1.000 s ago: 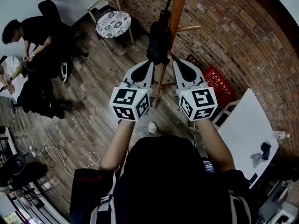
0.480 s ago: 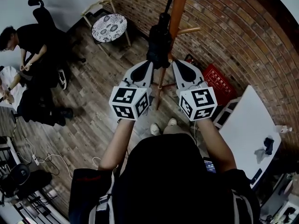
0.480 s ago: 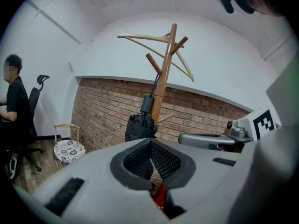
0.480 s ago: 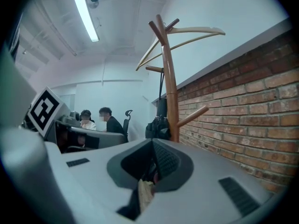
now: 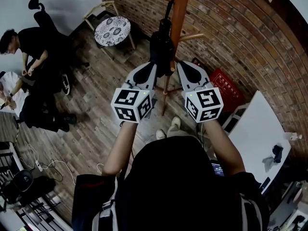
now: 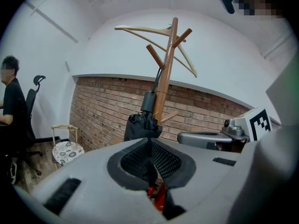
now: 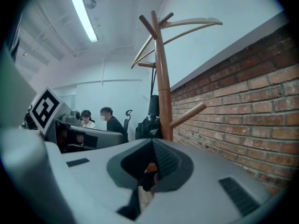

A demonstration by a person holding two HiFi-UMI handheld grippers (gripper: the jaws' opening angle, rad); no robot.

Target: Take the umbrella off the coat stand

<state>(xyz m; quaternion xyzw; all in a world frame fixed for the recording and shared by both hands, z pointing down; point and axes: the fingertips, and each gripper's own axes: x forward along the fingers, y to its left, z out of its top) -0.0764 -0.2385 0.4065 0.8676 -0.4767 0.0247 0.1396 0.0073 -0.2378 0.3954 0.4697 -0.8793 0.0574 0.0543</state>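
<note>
A black folded umbrella (image 5: 161,47) hangs by its handle from a peg of the wooden coat stand (image 5: 181,13), which rises in front of the brick wall. My left gripper (image 5: 154,65) points at the umbrella's lower part from the left and is shut and empty. On the other side of the pole my right gripper (image 5: 180,64) is also shut with nothing in it. Neither touches the umbrella. In the left gripper view the umbrella (image 6: 142,125) hangs just beyond the gripper (image 6: 150,141). In the right gripper view the umbrella (image 7: 149,120) is partly hidden behind the stand (image 7: 161,78).
A round patterned stool (image 5: 114,27) stands at the back left. Two people (image 5: 33,47) sit at the far left. A red crate (image 5: 226,88) lies by the wall on the right, next to a white table (image 5: 255,134). Cables (image 5: 48,162) trail on the wooden floor.
Both grippers have edged forward toward the umbrella and stand, side by side. Their jaws have stayed shut.
</note>
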